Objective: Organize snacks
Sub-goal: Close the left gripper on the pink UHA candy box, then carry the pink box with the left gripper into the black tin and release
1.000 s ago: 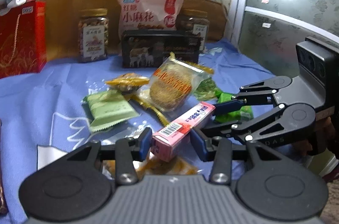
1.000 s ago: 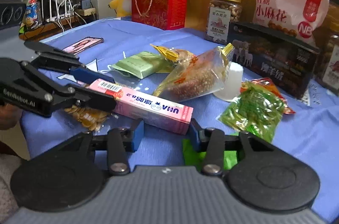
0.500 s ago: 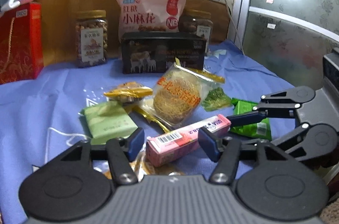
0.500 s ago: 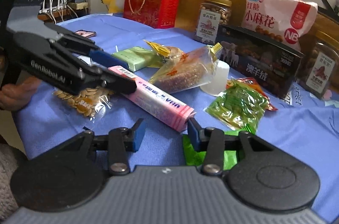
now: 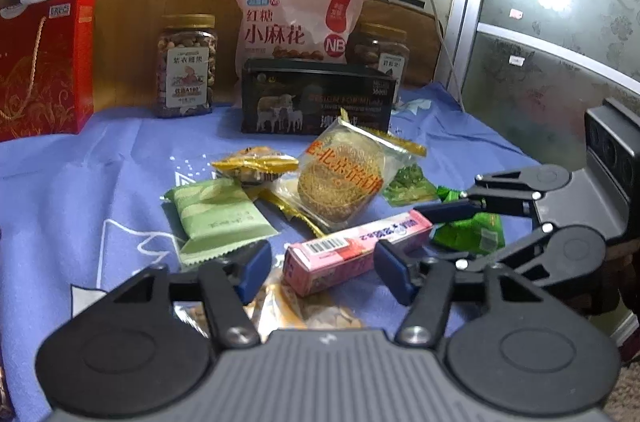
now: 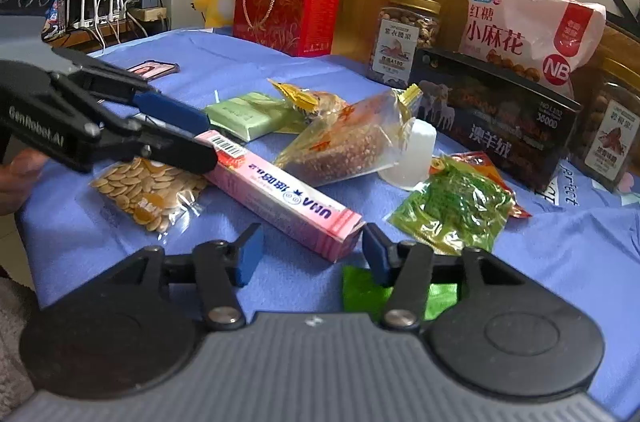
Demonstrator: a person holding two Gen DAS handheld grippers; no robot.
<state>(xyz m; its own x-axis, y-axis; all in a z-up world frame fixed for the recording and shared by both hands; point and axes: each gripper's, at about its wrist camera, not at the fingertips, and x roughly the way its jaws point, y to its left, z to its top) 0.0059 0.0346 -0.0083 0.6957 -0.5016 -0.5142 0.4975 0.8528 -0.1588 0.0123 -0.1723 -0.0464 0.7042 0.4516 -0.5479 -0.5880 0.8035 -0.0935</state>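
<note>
- Left gripper (image 5: pixel 318 272): jaws closing, blue pads either side of the barcode end of the long pink cardboard candy box (image 5: pixel 356 249); a gap shows on each side, so no pad pressing yet.
- Right gripper (image 6: pixel 308 252): jaws opening around the other end of the same box (image 6: pixel 280 188); its right pad sits just beside the box corner and the left pad stands clear, so nothing is clamped.
- Box lies flat on the blue tablecloth (image 6: pixel 560 262), near edge, spanning between the two claws. My read: a two-handed straighten or handover, one side letting go as the other takes over.
- Under the box's barcode end: clear packet of pumpkin seeds (image 6: pixel 146 190), partly overlapped, likely why the box is approached by its ends.
- Just beyond, loose pile mid-table: pale green flat wrapper (image 5: pixel 218 216), yellow foil snack (image 5: pixel 256 164), clear bag holding a round golden cake (image 5: pixel 344 178), clear bag of green peas (image 6: pixel 452 208), small green packet (image 5: pixel 472 232) by the right claw.
- Far row looks already sorted, upright against the wooden panel: two clear plastic nut jars (image 5: pixel 186 64), black rectangular box with sheep picture (image 5: pixel 316 98), pink snack bag (image 5: pixel 296 22) leaning behind it, red gift box (image 5: pixel 44 66) far left.
- Risk, judged: both ends loose at once, so the box could skew on the seed packet.
</note>
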